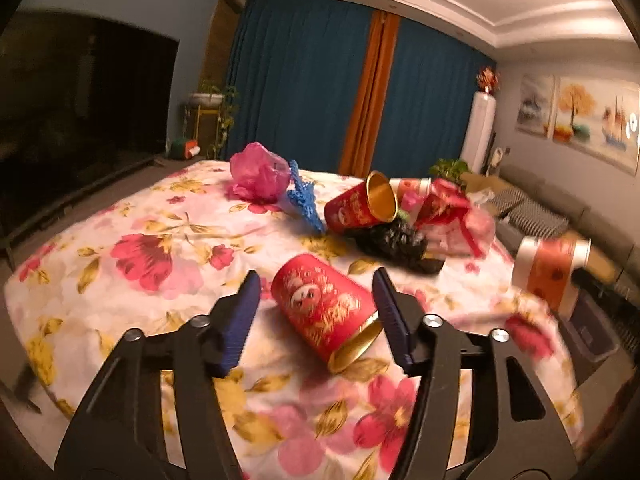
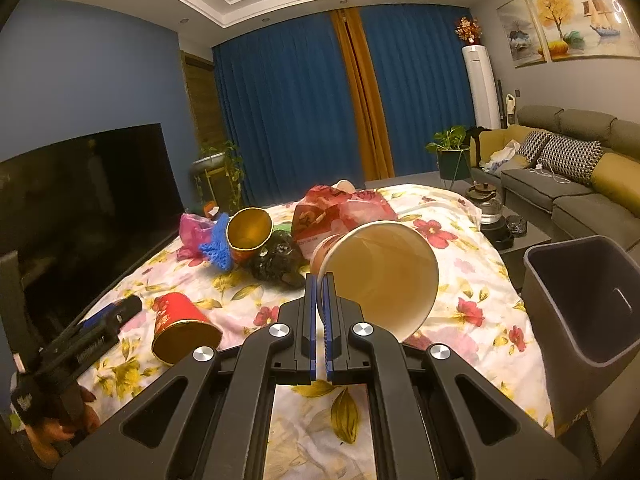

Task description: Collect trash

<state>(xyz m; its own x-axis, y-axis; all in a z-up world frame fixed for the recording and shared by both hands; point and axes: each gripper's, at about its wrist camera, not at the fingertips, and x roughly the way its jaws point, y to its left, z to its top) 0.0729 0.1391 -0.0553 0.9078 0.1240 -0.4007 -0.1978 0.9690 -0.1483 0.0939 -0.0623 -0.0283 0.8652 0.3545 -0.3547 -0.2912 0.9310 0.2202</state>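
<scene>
L gripper [image 1: 316, 300] stands wide open w/ a red-and-gold paper cup [image 1: 326, 310] lying on its side between the pads, untouched, near the front edge of the floral-cloth table [image 1: 132, 256]. R gripper [image 2: 319, 280] is clamped narrow on the rim of a white-lined paper cup [image 2: 384, 276], held above the cloth near the right edge, beside the dark grey plastic bin [image 2: 580, 300]. More cups and crumpled bags sit piled toward the far edge.

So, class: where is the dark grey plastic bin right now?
In the right wrist view, the dark grey plastic bin stands at the far right, beside the floral-covered table's edge, just right of the white paper cup pinched by the right gripper.
</scene>
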